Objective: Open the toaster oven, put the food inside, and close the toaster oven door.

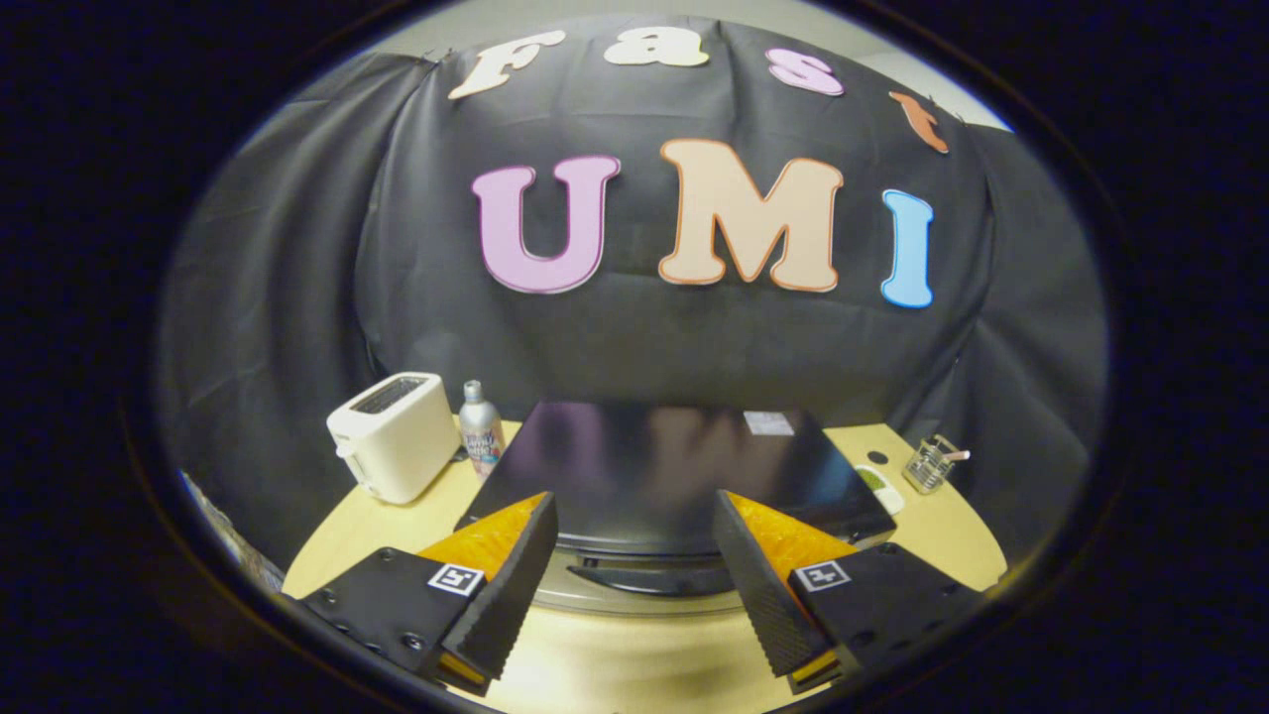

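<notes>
Jaws of the gripper stand wide apart and hold nothing; they hang above the near edge of the tabletop. Just ahead of them, between the fingertips, sits the toaster oven, seen from above, with its dark handle along the top of the closed door. No food can be identified; a small pale item with green beside the oven is too small to tell.

Risks, as judged from this position:
- The steep approach angle may let a fingertip slide off the handle, so the door snaps back.
- A hard pull could drag the whole oven forward.
- Sideways drift could strike the white toaster or the bottle standing to one side of the oven.
- The glass holder on the other side lies farther off.
</notes>
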`<action>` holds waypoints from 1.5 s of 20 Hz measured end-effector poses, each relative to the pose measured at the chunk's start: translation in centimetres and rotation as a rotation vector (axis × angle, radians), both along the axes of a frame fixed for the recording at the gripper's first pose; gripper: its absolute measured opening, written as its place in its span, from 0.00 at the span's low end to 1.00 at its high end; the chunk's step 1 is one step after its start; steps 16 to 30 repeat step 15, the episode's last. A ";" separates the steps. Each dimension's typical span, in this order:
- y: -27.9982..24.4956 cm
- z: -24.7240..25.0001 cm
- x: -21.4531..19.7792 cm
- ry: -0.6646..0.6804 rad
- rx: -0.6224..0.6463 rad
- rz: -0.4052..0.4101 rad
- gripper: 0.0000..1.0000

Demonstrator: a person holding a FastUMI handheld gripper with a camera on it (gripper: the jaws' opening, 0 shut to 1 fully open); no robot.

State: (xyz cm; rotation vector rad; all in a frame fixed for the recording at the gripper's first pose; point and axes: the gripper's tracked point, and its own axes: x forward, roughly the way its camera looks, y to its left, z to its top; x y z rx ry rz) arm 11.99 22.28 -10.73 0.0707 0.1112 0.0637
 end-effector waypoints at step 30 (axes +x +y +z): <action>-8.9 7.9 -6.0 -0.123 0.104 0.042 0.98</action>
